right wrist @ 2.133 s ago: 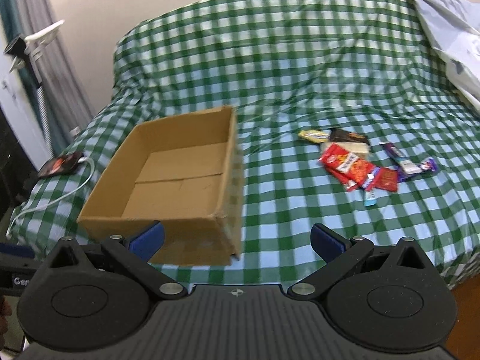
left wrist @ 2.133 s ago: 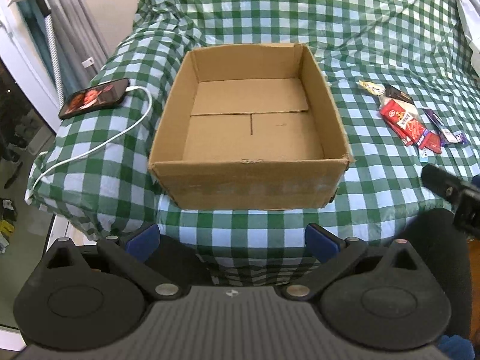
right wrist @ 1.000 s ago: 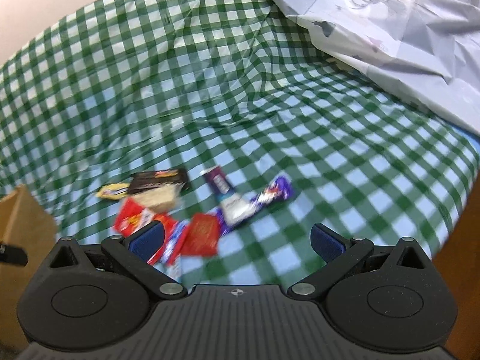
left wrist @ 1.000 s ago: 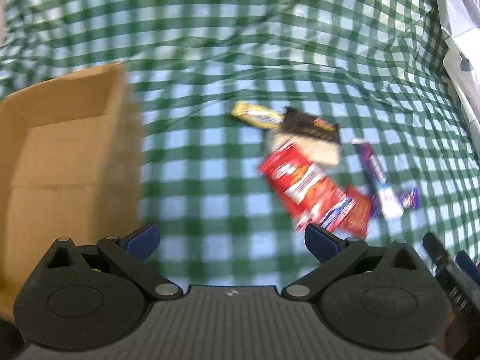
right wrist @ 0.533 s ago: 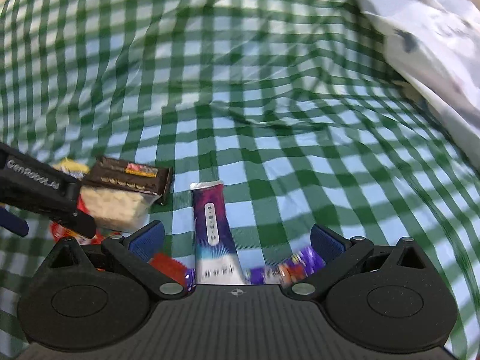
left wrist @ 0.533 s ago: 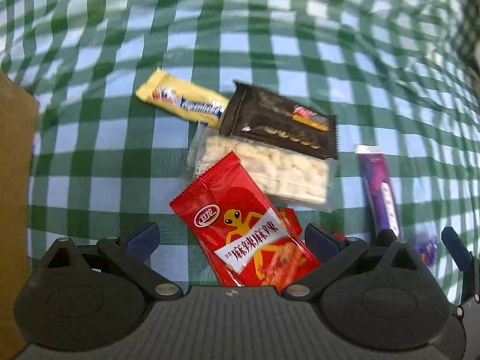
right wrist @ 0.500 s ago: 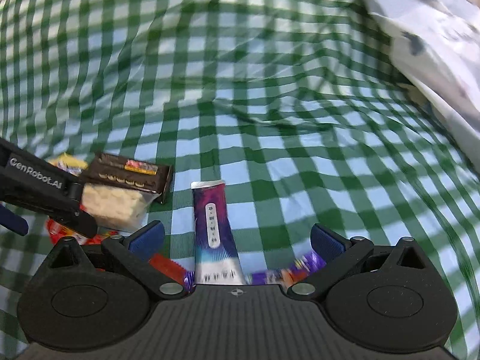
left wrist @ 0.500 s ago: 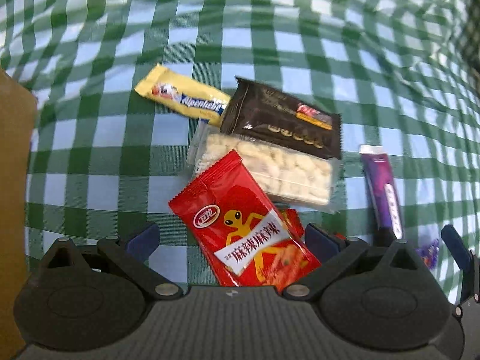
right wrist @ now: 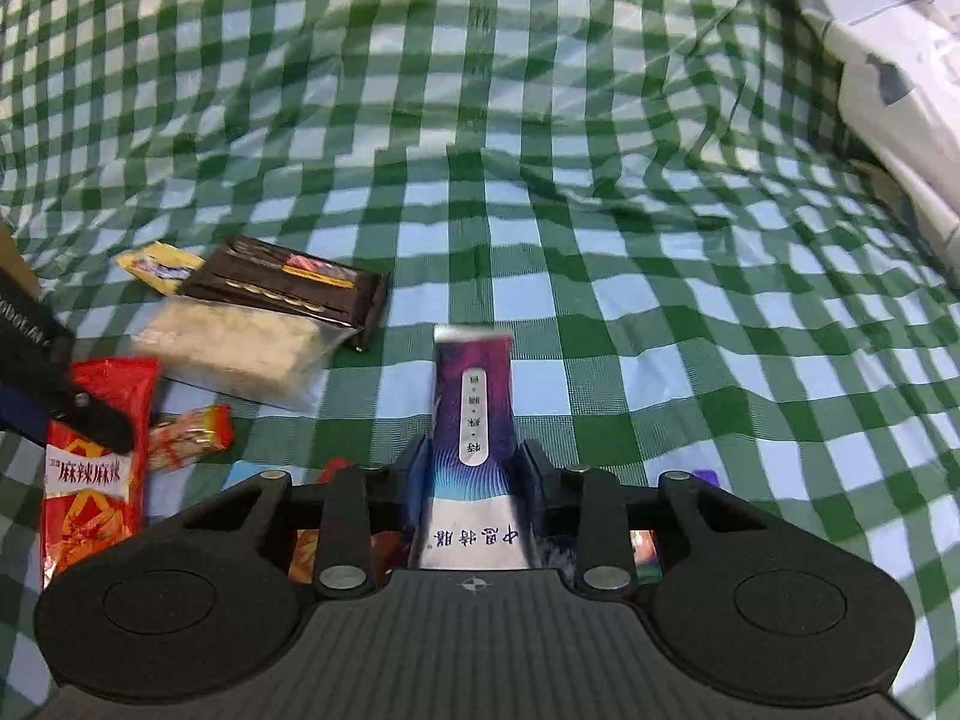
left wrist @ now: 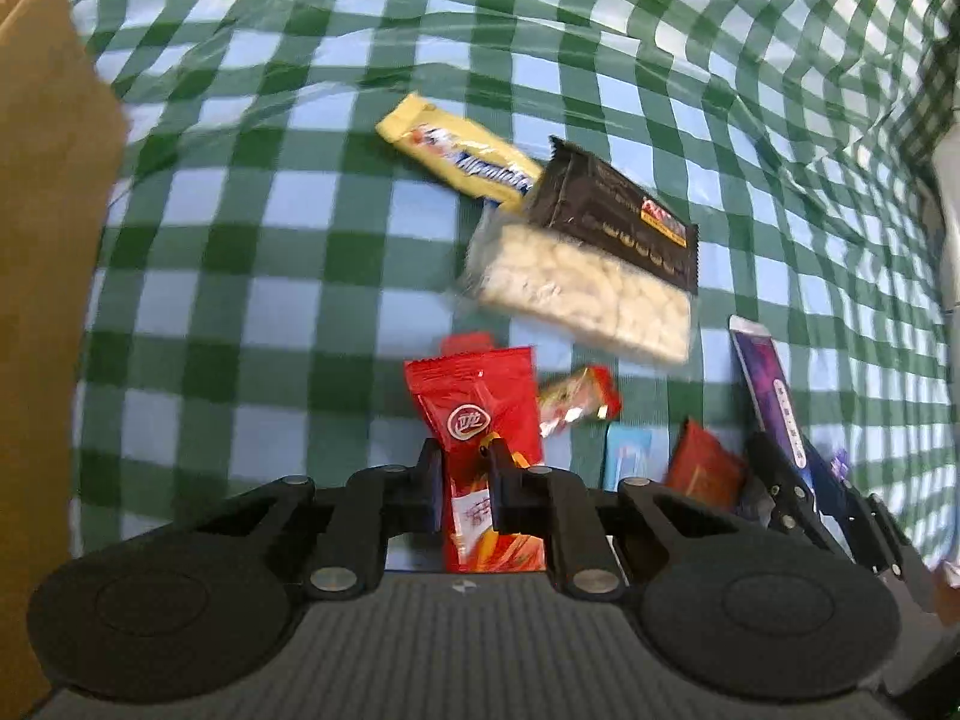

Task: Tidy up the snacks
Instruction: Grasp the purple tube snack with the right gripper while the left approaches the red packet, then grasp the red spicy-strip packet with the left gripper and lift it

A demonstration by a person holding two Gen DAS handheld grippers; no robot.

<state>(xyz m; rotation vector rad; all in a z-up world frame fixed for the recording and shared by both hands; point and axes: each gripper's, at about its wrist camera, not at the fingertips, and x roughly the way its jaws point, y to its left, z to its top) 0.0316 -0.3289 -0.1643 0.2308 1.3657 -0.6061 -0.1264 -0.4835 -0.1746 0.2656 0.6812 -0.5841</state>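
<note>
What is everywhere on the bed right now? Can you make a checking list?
Surface: green checked cloth, wrinkled.
Job's things: red packet, purple packet, yellow bar, black bar, clear nut pack, small sweets; box at left.
Clutter: nothing seen.
Grippers: left gripper closing, pads on red packet; right gripper closing, pads on purple packet.
Cables: nothing seen.
Surroundings: white bedding.

A bed is covered by a green-and-white checked cloth [right wrist: 600,192]. Spread on it are a yellow bar [left wrist: 459,150], a dark wrapper [left wrist: 612,213] overlapping a clear pack of pale pieces [left wrist: 582,291], a small red candy [left wrist: 579,399] and a cardboard box [left wrist: 42,252] at the left edge.
</note>
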